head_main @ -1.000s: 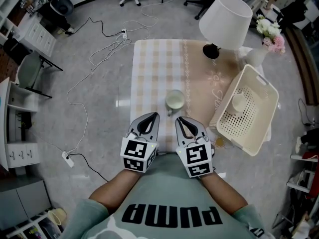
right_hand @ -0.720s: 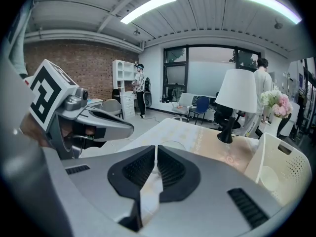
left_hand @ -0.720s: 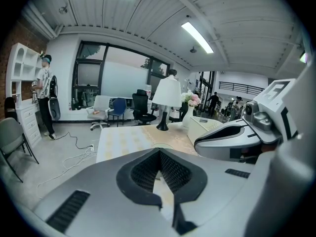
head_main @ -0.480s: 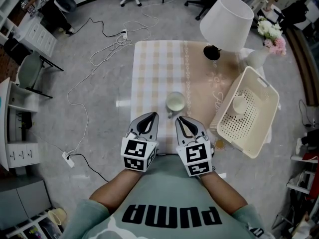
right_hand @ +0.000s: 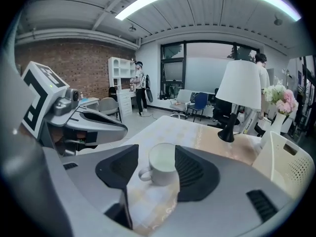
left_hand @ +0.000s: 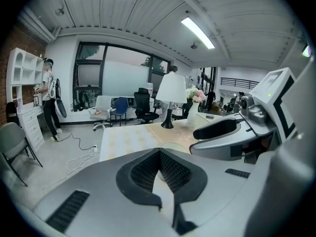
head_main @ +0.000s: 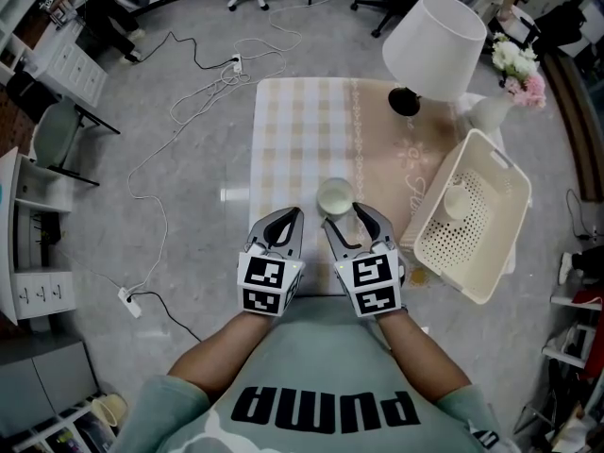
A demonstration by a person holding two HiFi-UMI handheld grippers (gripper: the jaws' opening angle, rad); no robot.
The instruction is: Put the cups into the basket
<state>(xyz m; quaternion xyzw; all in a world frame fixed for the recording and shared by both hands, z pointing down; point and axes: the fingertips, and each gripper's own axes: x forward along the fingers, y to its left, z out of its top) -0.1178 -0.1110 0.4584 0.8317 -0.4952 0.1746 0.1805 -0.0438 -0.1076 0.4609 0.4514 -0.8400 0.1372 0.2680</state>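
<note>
A white cup (head_main: 334, 196) stands near the front of the checked table (head_main: 293, 130); in the right gripper view the cup (right_hand: 163, 166) shows its handle turned left. My right gripper (head_main: 351, 217) sits just short of it. Its jaws have just been opening, and the cup stands in their mouth (right_hand: 157, 153) with neither pad pressing it. My left gripper (head_main: 293, 216) is beside it on the left, shut and empty, its tips meeting (left_hand: 159, 154). A cream basket (head_main: 491, 173) lies tilted at the table's right edge with another cup (head_main: 455, 199) inside.
A white lamp (head_main: 432, 36) stands at the table's far right on a black base (head_main: 404, 102). Beside it is a vase of flowers (head_main: 514, 64). Cables (head_main: 203, 83) trail over the floor to the left. A chair (head_main: 57, 135) and shelves stand further left.
Both grippers have moved forward towards the cup. The right gripper's jaws, shut before, now stand apart around the cup's near side. The cup and basket have not moved.
</note>
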